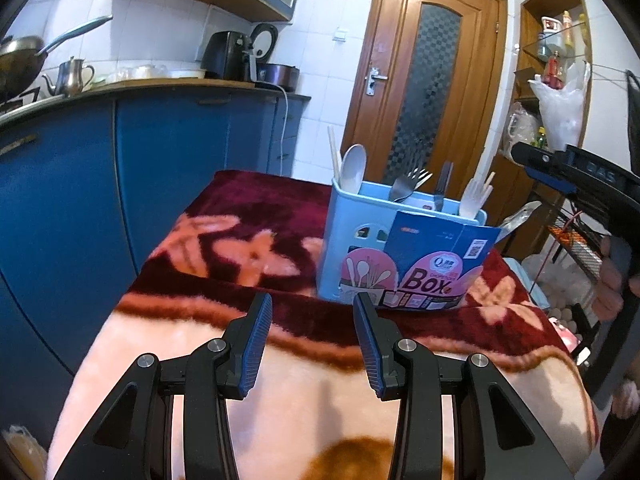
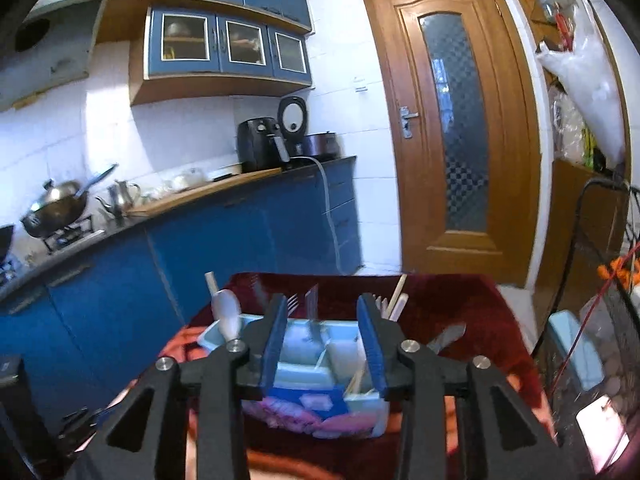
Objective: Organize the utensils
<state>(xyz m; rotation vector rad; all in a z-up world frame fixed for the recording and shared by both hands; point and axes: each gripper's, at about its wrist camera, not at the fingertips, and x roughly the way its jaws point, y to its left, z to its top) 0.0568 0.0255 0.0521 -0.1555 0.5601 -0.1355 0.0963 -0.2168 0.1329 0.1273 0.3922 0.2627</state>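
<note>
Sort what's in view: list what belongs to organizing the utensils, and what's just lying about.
Job: blue utensil box, white spoon, metal fork, knife, chopsticks, utensil lying right of the box.

Lying about: kettle, wok, air fryer.

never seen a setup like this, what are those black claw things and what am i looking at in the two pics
Each picture comes from a camera mounted on a hand-held gripper that a person carries, looking along its two blue-padded fingers. The left hand-held gripper hovers open and empty over the red and pink floral blanket. The right hand-held gripper is open above the light blue plastic utensil box, holding nothing. The box stands on the blanket and holds a white plastic spoon, metal forks and chopsticks.
</note>
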